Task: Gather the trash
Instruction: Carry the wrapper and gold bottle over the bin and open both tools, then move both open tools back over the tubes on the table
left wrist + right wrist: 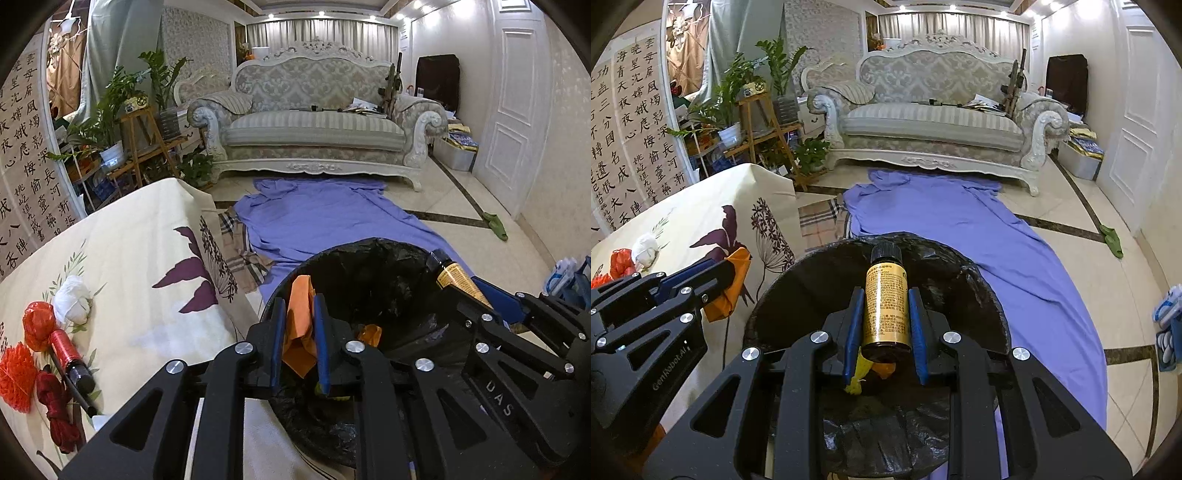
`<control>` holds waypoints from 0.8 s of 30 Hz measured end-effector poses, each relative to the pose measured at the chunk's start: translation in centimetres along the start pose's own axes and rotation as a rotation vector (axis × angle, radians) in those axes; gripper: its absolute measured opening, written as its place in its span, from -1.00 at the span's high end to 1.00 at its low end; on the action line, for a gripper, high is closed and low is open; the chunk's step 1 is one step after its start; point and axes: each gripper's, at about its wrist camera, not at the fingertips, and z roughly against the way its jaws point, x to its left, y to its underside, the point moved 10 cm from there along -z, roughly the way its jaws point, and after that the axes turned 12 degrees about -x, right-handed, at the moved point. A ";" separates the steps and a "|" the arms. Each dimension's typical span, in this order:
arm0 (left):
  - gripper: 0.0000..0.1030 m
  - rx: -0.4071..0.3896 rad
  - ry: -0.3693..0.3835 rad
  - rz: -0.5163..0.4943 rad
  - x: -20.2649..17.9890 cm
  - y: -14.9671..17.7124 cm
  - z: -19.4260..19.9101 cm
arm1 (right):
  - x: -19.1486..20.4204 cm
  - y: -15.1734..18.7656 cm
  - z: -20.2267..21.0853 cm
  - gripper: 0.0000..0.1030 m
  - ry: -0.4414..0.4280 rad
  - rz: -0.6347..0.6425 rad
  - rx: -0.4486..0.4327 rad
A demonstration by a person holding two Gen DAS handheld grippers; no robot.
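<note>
Far to your left, the cream flowered tablecloth [140, 266] carries what is not yet collected: red honeycomb paper balls [22, 354], a white wad [72, 299], a red-wrapped bottle [70, 354] lying on its side and a bundle of red cord [55, 413], all close together near the table's edge.

Moving right, your left gripper [300, 332] sits over the near rim of the black-lined trash bin [369, 266]. The orange paper [301, 325] stands crumpled between its blue pads. The pads sit right beside the paper, but you cannot tell from here whether they press on it or have let go. Below it, inside the liner, another orange scrap [371, 332] already lies in the bin.

Right again, your right gripper [884, 325] hovers over the same bin, and its fingers are clamped on the gold-labelled bottle [886, 302]. The bottle points away from you with its black cap forward, over the bin's open mouth. A yellow scrap [857, 382] shows just under it.

Past the bin, a purple sheet [960, 229] spreads across the tiled floor toward the pale sofa [934, 122]. Far right, a green slipper [1112, 240] lies by the white door [1141, 122].
</note>
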 end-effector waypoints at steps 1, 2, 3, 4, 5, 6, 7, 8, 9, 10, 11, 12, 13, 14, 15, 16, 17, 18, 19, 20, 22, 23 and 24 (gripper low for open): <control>0.48 0.003 -0.002 0.003 0.0 0.0 -0.1 | -0.1 0.0 0.0 0.51 0.001 -0.003 0.000; 0.39 0.005 -0.006 0.007 0.1 -0.1 -0.1 | -0.1 0.0 0.0 0.49 0.001 -0.004 0.001; 0.17 0.004 -0.009 0.012 0.2 -0.2 -0.1 | -0.2 0.0 0.0 0.41 0.002 -0.005 0.001; 0.07 -0.002 -0.010 0.022 0.4 -0.3 0.0 | -0.3 -0.1 0.1 0.33 0.007 -0.006 -0.003; 0.05 -0.005 -0.011 0.027 0.5 -0.3 0.1 | -0.4 -0.2 0.2 0.32 0.010 -0.005 -0.006; -0.02 -0.008 -0.016 0.030 0.7 -0.4 0.2 | -0.4 -0.2 0.3 0.32 0.013 -0.005 -0.008; -0.13 -0.010 -0.021 0.032 0.9 -0.5 0.3 | -0.5 -0.2 0.4 0.32 0.016 -0.005 -0.010; -0.18 -0.013 -0.025 0.035 1.0 -0.6 0.4 | -0.5 -0.3 0.6 0.32 0.020 -0.007 -0.010; -0.24 -0.018 -0.028 0.042 1.3 -0.6 0.6 | -0.5 -0.3 0.7 0.31 0.020 -0.009 -0.011; -0.27 -0.020 -0.028 0.048 1.4 -0.7 0.7 | -0.5 -0.4 0.8 0.30 0.020 -0.010 -0.012; -0.29 -0.021 -0.030 0.052 1.5 -0.8 0.8 | -0.5 -0.4 1.0 0.30 0.021 -0.010 -0.015; -0.33 -0.024 -0.033 0.056 1.7 -0.8 1.0 | -0.4 -0.5 1.1 0.29 0.022 -0.009 -0.017; -0.36 -0.027 -0.037 0.059 1.8 -0.9 1.1 | -0.3 -0.5 1.3 0.27 0.021 -0.007 -0.019; -0.37 -0.031 -0.039 0.060 2.0 -1.0 1.3 | -0.2 -0.5 1.5 0.26 0.022 -0.007 -0.020; -0.37 -0.032 -0.040 0.060 2.0 -1.0 1.4 | -0.2 -0.5 1.6 0.18 0.023 -0.006 -0.022; -0.37 -0.034 -0.043 0.058 2.1 -1.0 1.5 | -0.1 -0.5 1.8 0.15 0.024 -0.006 -0.024; -0.37 -0.036 -0.045 0.056 2.0 -1.0 1.7 | 0.0 -0.5 2.0 0.15 0.024 -0.006 -0.025; -0.37 -0.037 -0.046 0.054 2.1 -1.0 1.8 | 0.1 -0.5 2.2 0.15 0.024 -0.006 -0.025; -0.37 -0.039 -0.049 0.053 2.1 -1.0 2.0 | 0.1 -0.5 2.2 0.15 0.024 -0.007 -0.025; -0.37 -0.042 -0.052 0.053 2.2 -1.0 2.2 | 0.2 -0.4 2.4 0.14 0.023 -0.008 -0.026; -0.37 -0.044 -0.055 0.056 2.5 -0.9 2.7 | 0.4 -0.3 2.6 0.14 0.022 -0.006 -0.023; -0.37 -0.043 -0.057 0.059 2.7 -0.9 2.9 | 0.6 -0.3 2.8 0.14 0.021 -0.005 -0.022; -0.37 -0.042 -0.059 0.063 2.9 -0.8 3.2 | 0.8 -0.2 3.0 0.14 0.019 -0.005 -0.020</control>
